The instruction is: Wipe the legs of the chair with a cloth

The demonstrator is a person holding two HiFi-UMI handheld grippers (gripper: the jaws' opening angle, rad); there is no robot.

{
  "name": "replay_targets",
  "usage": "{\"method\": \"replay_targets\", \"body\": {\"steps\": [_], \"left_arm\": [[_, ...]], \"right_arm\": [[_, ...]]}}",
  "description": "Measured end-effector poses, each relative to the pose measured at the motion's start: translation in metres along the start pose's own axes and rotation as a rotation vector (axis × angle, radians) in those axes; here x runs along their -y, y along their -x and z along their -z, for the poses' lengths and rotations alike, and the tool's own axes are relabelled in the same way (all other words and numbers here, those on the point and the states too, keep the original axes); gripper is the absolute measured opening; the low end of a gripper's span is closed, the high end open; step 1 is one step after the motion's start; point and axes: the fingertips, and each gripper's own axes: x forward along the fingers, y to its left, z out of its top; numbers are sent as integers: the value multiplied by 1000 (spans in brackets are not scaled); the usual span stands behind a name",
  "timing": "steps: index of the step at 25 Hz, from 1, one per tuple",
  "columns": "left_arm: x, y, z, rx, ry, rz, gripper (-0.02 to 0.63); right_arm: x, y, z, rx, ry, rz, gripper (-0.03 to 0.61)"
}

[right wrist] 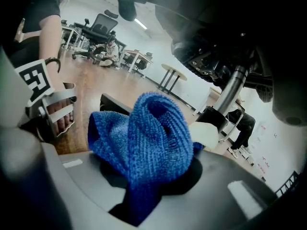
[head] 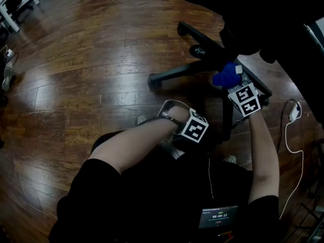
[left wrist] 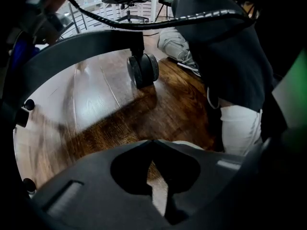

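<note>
The black chair base (head: 205,54) spreads its legs over the wood floor, one ending in a caster (head: 153,81) at the left. My right gripper (head: 230,81) is shut on a bunched blue cloth (head: 226,77) at the hub, beside the leg that runs toward me. In the right gripper view the cloth (right wrist: 148,133) fills the jaws, with the chair column (right wrist: 235,87) behind it. My left gripper (head: 194,127) points down near my body, apart from the chair. Its jaws (left wrist: 152,143) are shut on nothing, and a chair leg (left wrist: 86,47) with a caster (left wrist: 143,70) arches ahead.
A white cable with an adapter (head: 295,111) lies on the floor at the right. White furniture (head: 15,4) stands far left. My shoe and trouser leg (left wrist: 235,128) are close by the left gripper. Other office chairs (right wrist: 98,28) and tables stand farther off.
</note>
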Motion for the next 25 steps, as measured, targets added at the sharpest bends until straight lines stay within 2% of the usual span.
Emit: {"method": "replay_targets", "body": {"steps": [5, 10, 13, 21, 25], "left_arm": [[1, -2, 0, -2, -19, -14, 0], [1, -1, 0, -9, -10, -42, 0], [2, -2, 0, -29, -31, -63, 0], [2, -3, -2, -14, -34, -57, 0], [1, 0, 1, 3, -26, -32, 0]], "right_arm": [[-64, 40, 19, 7, 70, -141, 97], [-141, 92, 45, -62, 226, -341, 98], [-174, 117, 57, -80, 256, -416, 98], [-182, 130, 59, 15, 126, -434, 95], [-153, 112, 48, 44, 46, -339, 95]]}}
